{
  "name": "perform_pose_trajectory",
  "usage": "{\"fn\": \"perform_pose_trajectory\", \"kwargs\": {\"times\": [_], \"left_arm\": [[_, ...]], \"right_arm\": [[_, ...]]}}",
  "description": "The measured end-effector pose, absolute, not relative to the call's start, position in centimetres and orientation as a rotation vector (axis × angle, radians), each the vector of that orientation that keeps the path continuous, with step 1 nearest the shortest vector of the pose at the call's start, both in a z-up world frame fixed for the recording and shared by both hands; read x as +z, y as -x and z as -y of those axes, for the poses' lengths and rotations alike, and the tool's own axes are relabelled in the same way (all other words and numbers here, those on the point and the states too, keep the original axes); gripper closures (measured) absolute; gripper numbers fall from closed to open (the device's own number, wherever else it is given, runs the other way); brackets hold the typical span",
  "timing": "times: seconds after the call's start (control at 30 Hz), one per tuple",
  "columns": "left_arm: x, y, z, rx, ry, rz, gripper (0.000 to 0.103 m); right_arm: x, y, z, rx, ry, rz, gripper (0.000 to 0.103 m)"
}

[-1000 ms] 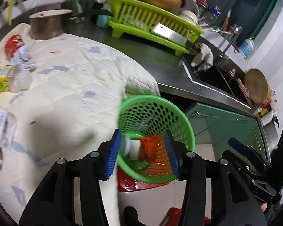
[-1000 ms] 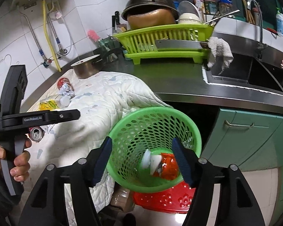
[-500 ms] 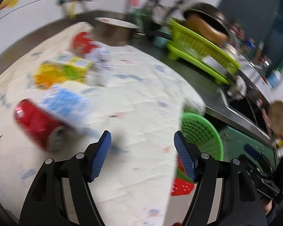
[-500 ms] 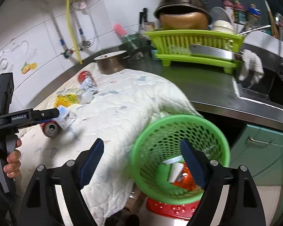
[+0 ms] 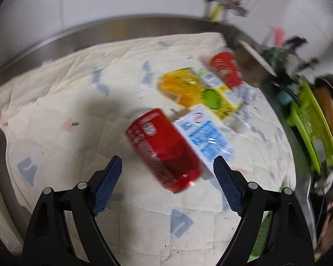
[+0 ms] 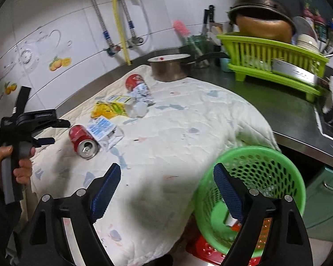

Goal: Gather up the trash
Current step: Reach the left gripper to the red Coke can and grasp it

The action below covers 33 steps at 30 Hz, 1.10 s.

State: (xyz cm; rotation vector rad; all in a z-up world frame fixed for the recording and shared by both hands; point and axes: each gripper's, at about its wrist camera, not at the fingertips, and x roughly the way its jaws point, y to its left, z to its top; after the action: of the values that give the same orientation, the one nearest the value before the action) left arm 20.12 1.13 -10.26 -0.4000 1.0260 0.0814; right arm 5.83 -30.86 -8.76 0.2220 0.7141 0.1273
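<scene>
swung away from the green basket [image 6: 250,190], the left tongs [image 5: 166,177] now face a red can [image 5: 164,146] lying on the quilted worktop [image 5: 66,110], jaws just opened wide, nothing between them; right tongs [image 6: 164,190] apart, empty; best to straddle the can's middle; blur hides the carton [image 5: 204,133] edges beside it.

Counted on the quilt [image 6: 188,133]: one red can [image 6: 83,140], one blue-white carton [image 6: 102,128], one yellow-green carton [image 6: 116,107], one red cup [image 6: 134,82]. Beside it: one green basket [image 6: 255,161], one saucepan [image 6: 169,67], one dish rack [image 6: 273,57].
</scene>
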Motion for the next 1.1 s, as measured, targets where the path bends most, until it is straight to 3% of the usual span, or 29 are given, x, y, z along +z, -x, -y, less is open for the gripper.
{"fn": "perform_pose_trajectory", "kwargs": {"times": [0.47, 0.9, 1.0, 1.1], "left_arm": [[-13.9, -23.0, -2.4, 0.168, 0.664, -1.117, 0.019], [-16.2, -24.4, -2.4, 0.202, 0.69, -1.176, 0.021], [-16.2, -24.5, -2.3, 0.166, 0.703, -1.17, 0.033], [-15.9, -24.5, -2.2, 0.162, 0.679, -1.171, 0.033]], "right_arm": [[-9.3, -8.4, 28.0, 0.219, -0.191, -0.74, 0.02], [-9.9, -10.5, 26.6, 0.258, -0.166, -0.763, 0.02], [-9.9, -11.0, 26.2, 0.27, -0.157, -0.766, 0.02], [-10.0, -11.5, 25.6, 0.286, -0.142, -0.771, 0.02]]}}
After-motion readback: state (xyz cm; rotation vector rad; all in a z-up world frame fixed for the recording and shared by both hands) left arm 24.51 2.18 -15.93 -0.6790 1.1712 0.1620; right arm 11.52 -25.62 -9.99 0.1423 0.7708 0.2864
